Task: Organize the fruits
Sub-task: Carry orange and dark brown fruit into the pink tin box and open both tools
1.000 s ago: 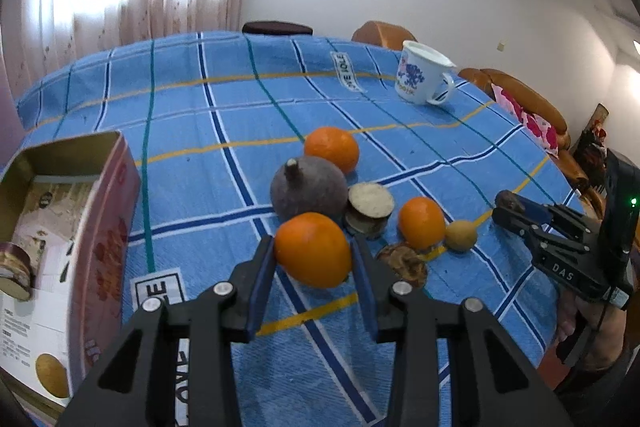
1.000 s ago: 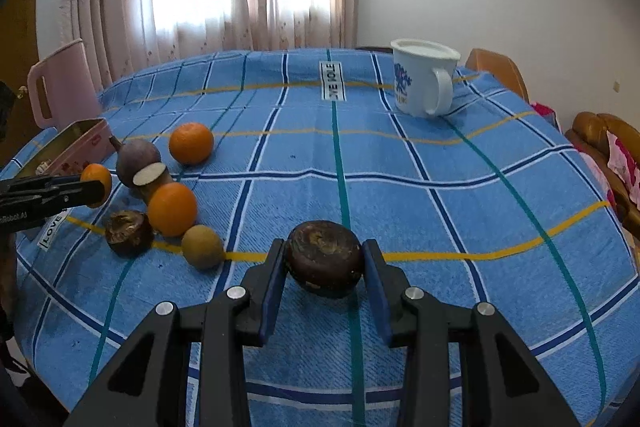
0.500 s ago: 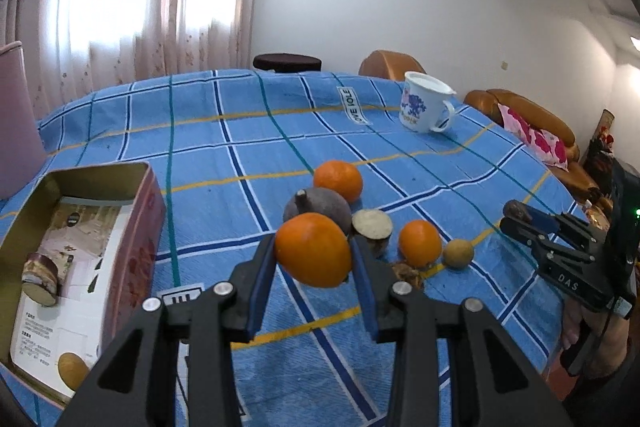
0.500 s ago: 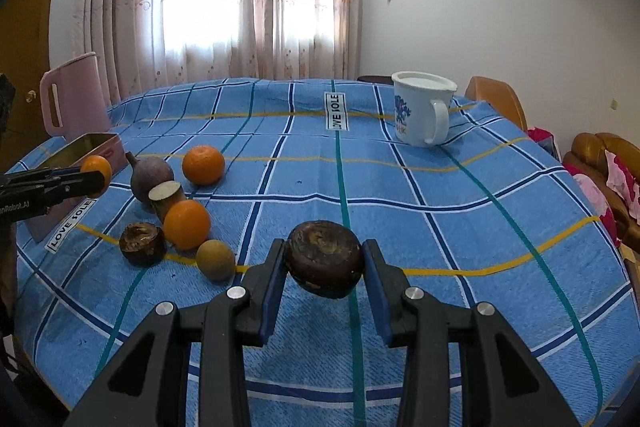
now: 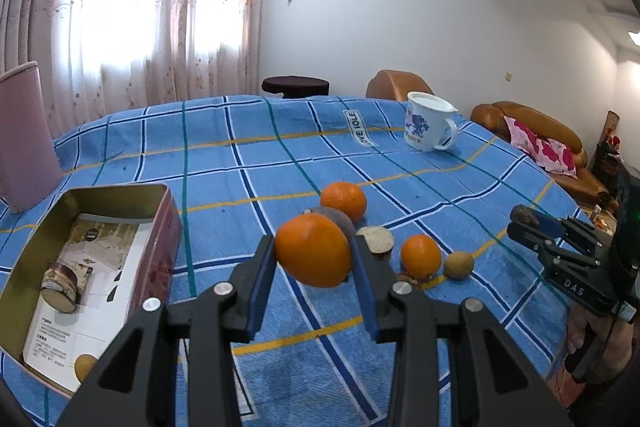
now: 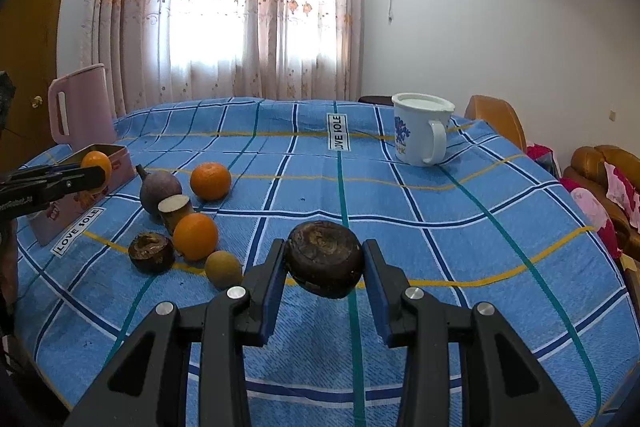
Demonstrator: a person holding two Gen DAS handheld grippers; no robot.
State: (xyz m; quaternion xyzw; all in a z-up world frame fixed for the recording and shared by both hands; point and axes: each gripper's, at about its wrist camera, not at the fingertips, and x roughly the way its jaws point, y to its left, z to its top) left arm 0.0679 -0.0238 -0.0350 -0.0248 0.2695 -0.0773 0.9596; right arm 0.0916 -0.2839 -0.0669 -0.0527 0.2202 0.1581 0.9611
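My left gripper (image 5: 314,263) is shut on an orange (image 5: 313,255) and holds it above the blue checked tablecloth, right of an open tin box (image 5: 160,223). My right gripper (image 6: 325,267) is shut on a dark brown wrinkled fruit (image 6: 325,263), also lifted. On the cloth lie two more oranges (image 6: 210,181) (image 6: 195,235), a purple round fruit (image 6: 160,189), a cut brown piece (image 6: 175,207), another dark wrinkled fruit (image 6: 151,251) and a small tan fruit (image 6: 223,269). The right gripper shows at the right edge of the left wrist view (image 5: 524,221).
A white mug (image 6: 420,133) with a blue print stands at the far right of the table. A pink pitcher (image 6: 80,107) stands at the far left behind the tin. The tin holds a small roll (image 5: 60,285) and a tan fruit (image 5: 86,367). Brown sofas stand beyond the table's right edge.
Both grippers have risen with their fruits, so more of the room and curtains shows. The left gripper has drawn back from the fruit cluster, and more of the tin shows.
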